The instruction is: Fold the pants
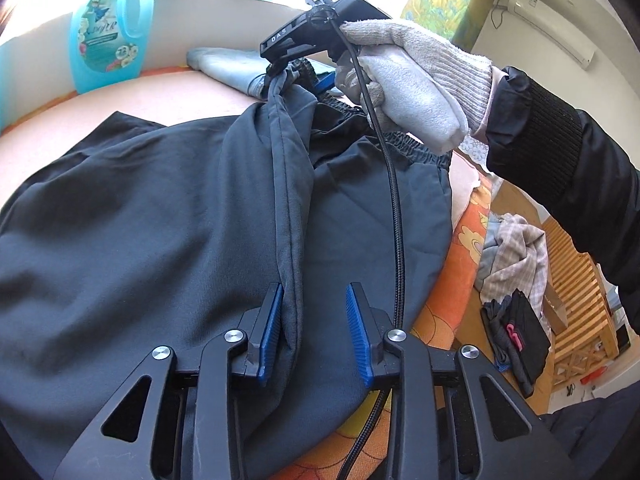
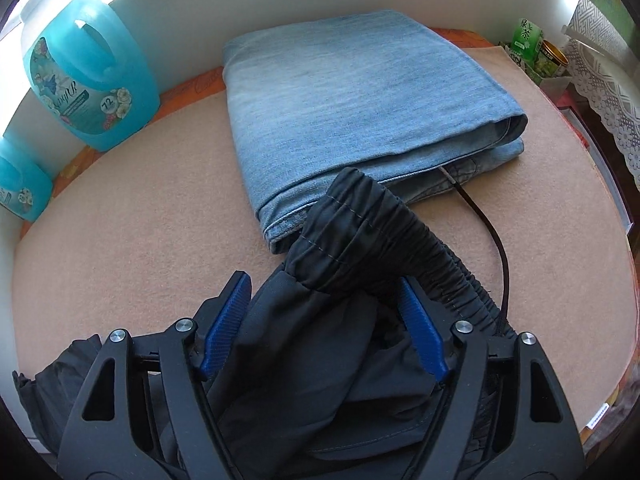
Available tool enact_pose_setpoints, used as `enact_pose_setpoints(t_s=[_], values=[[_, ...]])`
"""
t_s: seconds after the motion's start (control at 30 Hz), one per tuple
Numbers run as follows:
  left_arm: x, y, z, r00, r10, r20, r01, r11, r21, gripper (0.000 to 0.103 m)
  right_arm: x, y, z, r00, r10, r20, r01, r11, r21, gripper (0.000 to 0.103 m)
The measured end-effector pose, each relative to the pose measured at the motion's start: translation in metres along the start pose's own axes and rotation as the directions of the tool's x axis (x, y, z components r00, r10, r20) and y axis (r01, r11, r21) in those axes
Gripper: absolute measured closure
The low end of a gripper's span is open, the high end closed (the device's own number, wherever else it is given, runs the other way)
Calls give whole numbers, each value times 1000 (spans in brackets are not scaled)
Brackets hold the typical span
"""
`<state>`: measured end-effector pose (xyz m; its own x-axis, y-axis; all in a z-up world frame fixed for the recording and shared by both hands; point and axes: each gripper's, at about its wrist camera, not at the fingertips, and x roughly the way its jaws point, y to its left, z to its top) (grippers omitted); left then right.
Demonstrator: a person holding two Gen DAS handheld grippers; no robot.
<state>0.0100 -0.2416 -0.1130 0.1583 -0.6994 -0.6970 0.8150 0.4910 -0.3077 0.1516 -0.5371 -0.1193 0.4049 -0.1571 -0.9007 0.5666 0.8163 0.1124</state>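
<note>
Dark pants (image 1: 168,208) lie spread over the beige-covered bench (image 2: 132,240), waistband end twd the far side, nr the folded jeans (image 2: 360,112).

L gripper (image 1: 316,322): jaws partly apart. A raised fold ridge of the pants runs up from just inside the L pad; the other pad stands clear of the cloth, so no squeeze shows. Rest of the gap looks down on flat pant fabric.

R gripper (image 2: 324,312): jaws wide, w/ a thick bunch of waistband and upper leg fabric filling the gap btwn the blue pads. Cloth meets both pads; the elastic waistband humps up past the tips and touches the nr edge of the jeans. In the L view this gripper lifts that corner off the bench, held by a gloved hand (image 1: 416,80).

Black cable (image 1: 394,208) trails over the pants. Blue detergent bottle (image 2: 90,76) stands at the bench's far L edge agst the white wall.
</note>
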Motion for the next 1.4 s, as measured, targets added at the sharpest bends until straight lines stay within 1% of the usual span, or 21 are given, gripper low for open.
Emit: enact_pose_setpoints(t_s=[0.03, 0.07, 0.1, 0.13, 0.2, 0.3, 0.37, 0.47, 0.57, 0.63, 0.73, 0.83, 0.93, 1.0, 1.03, 1.1, 1.13, 1.2, 1.27, 1.3, 1.4], values=[[0, 0, 0, 1000, 1, 1, -1, 1000, -1, 81, -1, -4, 0, 1000, 10, -2, -10, 1000, 6, 35], [0, 1, 0, 1000, 2, 2, -2, 1000, -3, 84, -3, -8, -1, 1000, 18, -3, -18, 1000, 12, 42], [0, 1, 0, 1000, 1, 1, -1, 1000, -3, 88, -6, -13, -3, 999, 34, -4, -34, 999, 23, 52], [0, 1, 0, 1000, 2, 4, -2, 1000, -3, 94, -9, -18, -5, 998, 60, -4, -60, 998, 35, 58], [-3, 0, 0, 1000, 4, 18, -4, 1000, -6, 96, -17, -27, -9, 995, 99, 5, -100, 994, 51, 82], [-6, 3, 1, 999, -1, 34, 1, 1000, -23, 98, -37, -39, -18, 990, 133, 48, -135, 990, 41, 92], [-6, 4, 1, 999, -2, 35, 3, 1000, -26, 98, -50, -51, -27, 982, 175, 75, -180, 982, 64, 95], [-9, 3, 2, 999, 3, 43, -2, 1000, -21, 99, -71, -69, -44, 968, 223, 119, -235, 967, 96, 96], [-16, 3, 3, 998, 2, 58, -1, 1000, -16, 99, -94, -87, -66, 953, 248, 177, -271, 955, 119, 96], [-22, 4, 4, 998, 3, 68, -2, 1000, -11, 99, -103, -104, -83, 942, 268, 201, -301, 941, 157, 96], [-27, 3, 6, 997, 7, 72, -7, 1000, 7, 99, -110, -128, -106, 936, 269, 225, -316, 925, 209, 97], [-30, 0, 5, 997, 7, 70, -9, 1000, 24, 99, -108, -149, -129, 927, 294, 234, -352, 897, 266, 97], [-34, -5, 3, 998, 3, 64, -6, 999, 43, 99, -94, -161, -151, 924, 313, 220, -370, 877, 307, 97], [-35, -7, 0, 998, 9, 57, -12, 998, 59, 99, -79, -163, -160, 931, 313, 187, -359, 877, 320, 97], [-35, -8, -1, 999, 13, 51, -16, 998, 64, 99, -71, -166, -164, 930, 323, 174, -365, 868, 336, 97], [-35, -9, -2, 999, 31, 44, -34, 996, 77, 99, -61, -169, -169, 920, 357, 162, -392, 845, 363, 97], [-36, -8, -2, 998, 38, 45, -41, 996, 73, 99, -60, -169, -172, 918, 360, 168, -397, 841, 367, 97], [-40, -7, -2, 998, 47, 53, -50, 996, 69, 99, -61, -169, -175, 915, 364, 173, -403, 841, 361, 97], [-43, -7, -1, 997, 46, 63, -51, 996, 72, 99, -66, -171, -177, 908, 372, 193, -419, 827, 375, 97], [-44, -9, 0, 997, 45, 69, -50, 996, 78, 99, -70, -173, -177, 907, 369, 203, -420, 828, 372, 97], [-44, -17, 4, 997, 34, 70, -42, 993, 112, 98, -76, -177, -177, 918, 330, 219, -390, 846, 363, 97]])
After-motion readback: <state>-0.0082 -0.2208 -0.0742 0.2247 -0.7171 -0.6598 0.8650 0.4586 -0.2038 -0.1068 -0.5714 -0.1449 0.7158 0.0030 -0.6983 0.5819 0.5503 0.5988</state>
